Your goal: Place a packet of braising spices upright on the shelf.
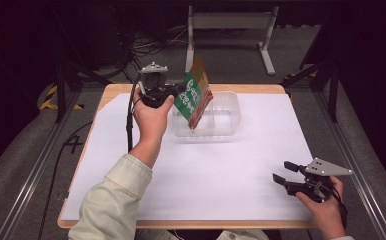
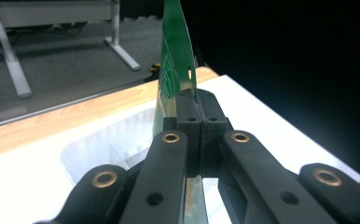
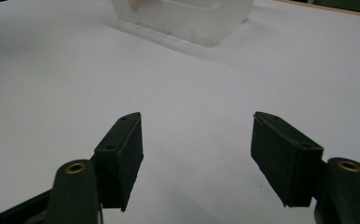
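Note:
My left gripper (image 1: pixel 177 90) is shut on a green snack packet (image 1: pixel 195 96) with a clear lower part showing reddish-brown contents. The packet hangs tilted over a clear plastic tub (image 1: pixel 231 116) at the back middle of the table, its lower end dipping inside. In the left gripper view the jaws press together on the green packet (image 2: pixel 176 60), with the tub (image 2: pixel 89 151) below. My right gripper (image 1: pixel 284 172) rests open near the table's front right corner, nothing between its pads (image 3: pixel 124 154). The tub (image 3: pixel 201 18) appears far ahead in the right gripper view.
A white sheet (image 1: pixel 206 170) covers the wooden table (image 1: pixel 116 90). Beyond the far edge stands a white metal frame (image 1: pixel 231 25) on grey floor, with cables (image 1: pixel 146 47) to its left. Black tripod legs (image 1: pixel 321 70) flank the table's back corners.

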### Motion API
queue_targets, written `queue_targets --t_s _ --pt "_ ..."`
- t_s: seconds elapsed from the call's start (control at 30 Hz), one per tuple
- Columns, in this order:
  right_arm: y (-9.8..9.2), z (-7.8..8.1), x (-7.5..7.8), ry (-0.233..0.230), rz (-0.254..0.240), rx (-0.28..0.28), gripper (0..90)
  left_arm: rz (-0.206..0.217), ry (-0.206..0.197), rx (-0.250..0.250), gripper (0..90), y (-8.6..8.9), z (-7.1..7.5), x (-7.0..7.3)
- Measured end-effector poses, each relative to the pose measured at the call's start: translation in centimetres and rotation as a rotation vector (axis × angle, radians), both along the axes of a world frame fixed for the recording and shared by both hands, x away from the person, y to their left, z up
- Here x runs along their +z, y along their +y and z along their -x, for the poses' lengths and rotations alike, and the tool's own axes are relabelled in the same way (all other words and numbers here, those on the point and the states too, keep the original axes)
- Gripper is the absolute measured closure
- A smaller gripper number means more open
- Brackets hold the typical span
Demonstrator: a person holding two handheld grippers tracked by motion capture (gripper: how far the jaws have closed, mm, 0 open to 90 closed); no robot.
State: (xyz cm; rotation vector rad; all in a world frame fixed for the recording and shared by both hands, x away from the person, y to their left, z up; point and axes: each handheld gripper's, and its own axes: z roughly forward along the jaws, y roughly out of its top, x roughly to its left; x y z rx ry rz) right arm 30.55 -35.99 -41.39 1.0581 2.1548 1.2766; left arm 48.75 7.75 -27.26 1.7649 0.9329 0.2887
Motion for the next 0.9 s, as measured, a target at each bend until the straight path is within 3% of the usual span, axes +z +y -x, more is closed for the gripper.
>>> queue_targets --t_s 0.1,0.33,0.57,0.9 --pt "-0.1 0.0 0.0 0.000 -0.002 -0.004 34.1 -0.008 0.020 -0.014 89.9 -0.7 -0.4 -0.5" --pt "-0.3 0.1 0.0 0.000 -0.004 -0.005 34.0 -0.021 0.020 -0.030 89.9 -1.7 -1.1 -0.5" --pt "-0.4 0.3 0.0 -0.002 -0.006 -0.008 33.9 -0.021 0.036 -0.023 89.9 -1.8 -2.4 -0.6" --pt "-0.9 0.7 0.0 -0.001 -0.014 -0.026 33.9 -0.036 0.042 -0.055 89.9 -2.7 -3.3 -0.7"
